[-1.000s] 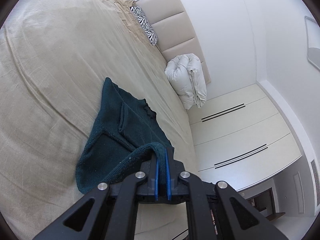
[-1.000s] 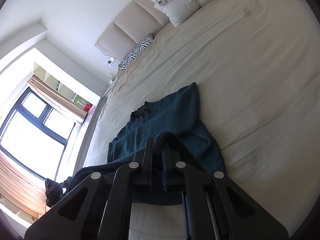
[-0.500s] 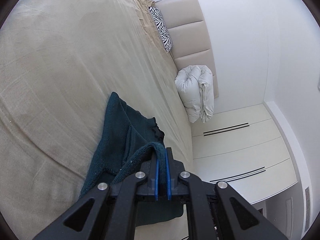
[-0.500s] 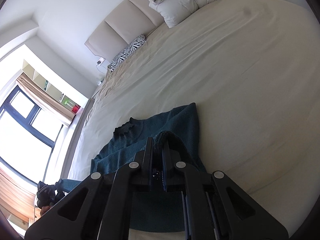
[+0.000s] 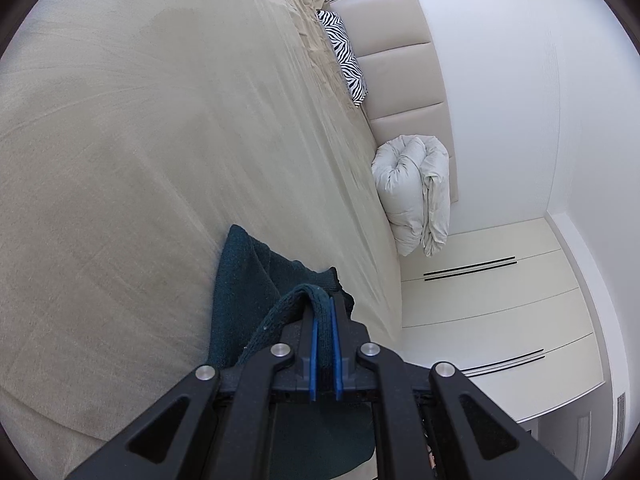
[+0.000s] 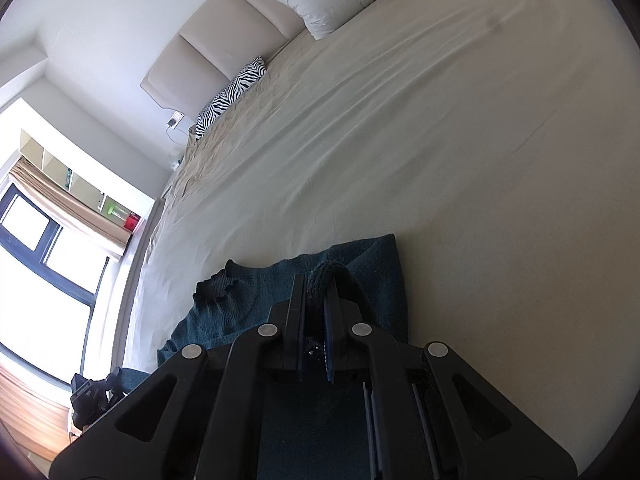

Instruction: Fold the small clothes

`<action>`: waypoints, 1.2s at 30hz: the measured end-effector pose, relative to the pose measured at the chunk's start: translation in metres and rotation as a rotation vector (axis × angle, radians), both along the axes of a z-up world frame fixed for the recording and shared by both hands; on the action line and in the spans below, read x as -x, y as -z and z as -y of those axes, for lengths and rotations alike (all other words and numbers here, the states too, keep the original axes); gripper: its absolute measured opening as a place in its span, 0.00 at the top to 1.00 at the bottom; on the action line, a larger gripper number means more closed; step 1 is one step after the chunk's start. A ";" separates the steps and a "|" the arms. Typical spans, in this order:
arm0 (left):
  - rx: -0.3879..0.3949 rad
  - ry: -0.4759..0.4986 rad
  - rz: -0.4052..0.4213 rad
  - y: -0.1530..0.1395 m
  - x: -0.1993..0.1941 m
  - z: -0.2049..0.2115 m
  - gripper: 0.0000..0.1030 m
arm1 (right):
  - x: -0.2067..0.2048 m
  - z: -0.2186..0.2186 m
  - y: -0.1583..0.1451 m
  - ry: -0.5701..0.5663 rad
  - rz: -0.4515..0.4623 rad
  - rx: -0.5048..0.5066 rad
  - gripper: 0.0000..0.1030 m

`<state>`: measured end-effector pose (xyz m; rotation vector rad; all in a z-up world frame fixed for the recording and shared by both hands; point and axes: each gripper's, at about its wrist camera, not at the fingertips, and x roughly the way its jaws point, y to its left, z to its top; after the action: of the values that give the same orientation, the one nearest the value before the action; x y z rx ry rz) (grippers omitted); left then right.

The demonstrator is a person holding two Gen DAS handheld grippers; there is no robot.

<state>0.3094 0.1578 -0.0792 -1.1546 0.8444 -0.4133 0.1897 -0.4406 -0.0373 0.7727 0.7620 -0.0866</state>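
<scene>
While your left gripper (image 5: pixel 324 312) and right gripper (image 6: pixel 316 284) are each clamped on an edge of the dark teal sweater (image 6: pixel 280 292), its body lies ahead of both on the bed (image 6: pixel 460 160), so fold forward.

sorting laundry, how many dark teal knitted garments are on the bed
1: the dark teal knitted sweater lies on the beige bed sheet near its edge, pinched by both grippers. Others may be hidden below the frames.

Your black gripper frame hides the near part of the dark teal knitted sweater (image 5: pixel 244 280); its lower hem runs out of both views, unseen.
</scene>
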 end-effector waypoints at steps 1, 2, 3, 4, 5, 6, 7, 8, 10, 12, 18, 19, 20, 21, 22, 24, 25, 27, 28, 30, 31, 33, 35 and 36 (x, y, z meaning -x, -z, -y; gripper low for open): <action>-0.003 -0.002 -0.007 0.003 -0.005 0.000 0.92 | -0.005 0.001 0.004 0.006 -0.007 -0.004 0.94; -0.010 -0.004 -0.014 0.006 -0.009 0.000 0.92 | -0.010 0.003 0.009 0.013 -0.014 -0.010 0.94; -0.020 -0.004 -0.020 0.009 -0.013 0.000 0.92 | -0.014 0.005 0.013 0.022 -0.019 -0.020 0.94; -0.034 -0.002 -0.026 0.011 -0.017 0.001 0.92 | -0.018 0.007 0.018 0.029 -0.025 -0.029 0.94; -0.052 0.000 -0.033 0.013 -0.021 0.001 0.92 | -0.022 0.009 0.023 0.036 -0.034 -0.035 0.94; -0.072 -0.001 -0.043 0.016 -0.024 0.002 0.92 | -0.027 0.010 0.029 0.042 -0.044 -0.040 0.94; -0.096 -0.014 -0.052 0.018 -0.026 0.001 0.89 | -0.031 0.012 0.034 0.046 -0.063 -0.045 0.93; -0.115 -0.027 -0.062 0.021 -0.027 -0.002 0.83 | -0.035 0.013 0.040 0.053 -0.086 -0.046 0.93; -0.106 -0.048 -0.069 0.027 -0.028 -0.008 0.56 | -0.040 0.013 0.048 0.057 -0.104 -0.051 0.86; -0.115 -0.059 -0.074 0.028 -0.025 -0.012 0.53 | -0.041 0.012 0.049 0.061 -0.091 -0.040 0.77; -0.206 0.000 -0.011 0.009 0.003 -0.001 0.53 | -0.024 0.015 0.041 0.104 -0.047 -0.017 0.41; -0.227 0.009 -0.001 0.006 0.011 0.003 0.53 | -0.020 0.014 0.039 0.095 -0.045 -0.016 0.41; -0.247 0.021 0.009 0.004 0.019 0.007 0.53 | -0.015 0.012 0.036 0.087 -0.044 -0.008 0.41; -0.268 0.036 0.015 0.002 0.027 0.013 0.53 | -0.010 0.010 0.034 0.079 -0.050 0.007 0.41; -0.292 0.049 0.021 0.002 0.035 0.018 0.53 | -0.004 0.008 0.032 0.070 -0.055 0.026 0.41; -0.339 0.069 0.031 0.000 0.050 0.028 0.53 | 0.008 0.002 0.028 0.045 -0.060 0.061 0.41; -0.357 0.076 0.034 0.000 0.056 0.031 0.53 | 0.015 -0.001 0.027 0.031 -0.065 0.075 0.41; -0.389 0.082 0.033 0.002 0.067 0.035 0.53 | 0.027 -0.007 0.026 0.001 -0.082 0.108 0.41; -0.401 0.079 0.032 0.003 0.071 0.035 0.53 | 0.034 -0.012 0.026 -0.010 -0.092 0.128 0.41; -0.412 0.066 0.016 0.007 0.078 0.034 0.53 | 0.049 -0.021 0.027 -0.031 -0.106 0.153 0.42; -0.416 0.064 0.012 0.008 0.080 0.036 0.53 | 0.056 -0.024 0.028 -0.041 -0.109 0.158 0.42; -0.433 0.067 0.009 0.010 0.086 0.036 0.53 | 0.068 -0.030 0.031 -0.050 -0.113 0.166 0.42; -0.452 0.077 0.005 0.012 0.090 0.039 0.53 | 0.088 -0.032 0.034 -0.060 -0.117 0.169 0.43; -0.465 0.080 0.005 0.013 0.092 0.041 0.53 | 0.092 -0.035 0.036 -0.063 -0.123 0.175 0.43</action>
<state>0.2173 0.1168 -0.0924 -0.6910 0.9251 -0.2649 0.0978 -0.4058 -0.0736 0.5802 0.8823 -0.1435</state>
